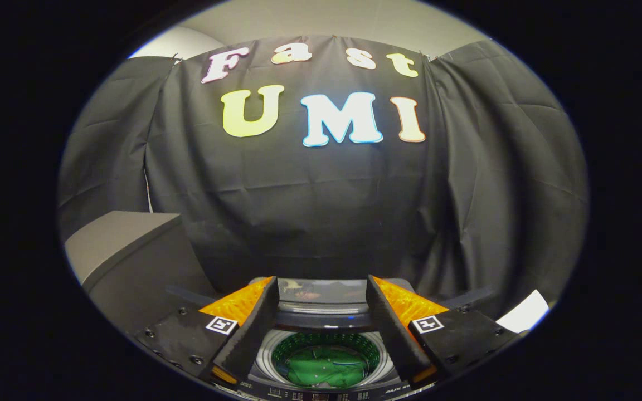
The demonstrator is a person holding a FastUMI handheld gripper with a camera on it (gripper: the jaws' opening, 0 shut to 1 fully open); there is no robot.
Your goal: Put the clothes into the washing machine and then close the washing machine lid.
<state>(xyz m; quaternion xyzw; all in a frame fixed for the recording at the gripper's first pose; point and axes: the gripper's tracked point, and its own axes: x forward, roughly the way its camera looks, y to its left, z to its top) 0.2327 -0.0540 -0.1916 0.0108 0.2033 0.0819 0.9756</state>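
Black cloth hangs all round the booth as its wall, with a grey box (117,245) standing to the left. Below it sits the washing machine (321,384), its round drum open to view. Green clothes (326,368) lie at the bottom of the drum, under the gap between the fingers. The lid (321,292) looks raised at the machine's back edge, just beyond the fingertips, its glossy panel facing forward. The gripper (321,289) hovers above the opening with its jaws spread wide and nothing held. The loading step seems done, so closing the lid is in hand. The next move calls for reaching to the lid's top edge and drawing it forward and down over the drum.
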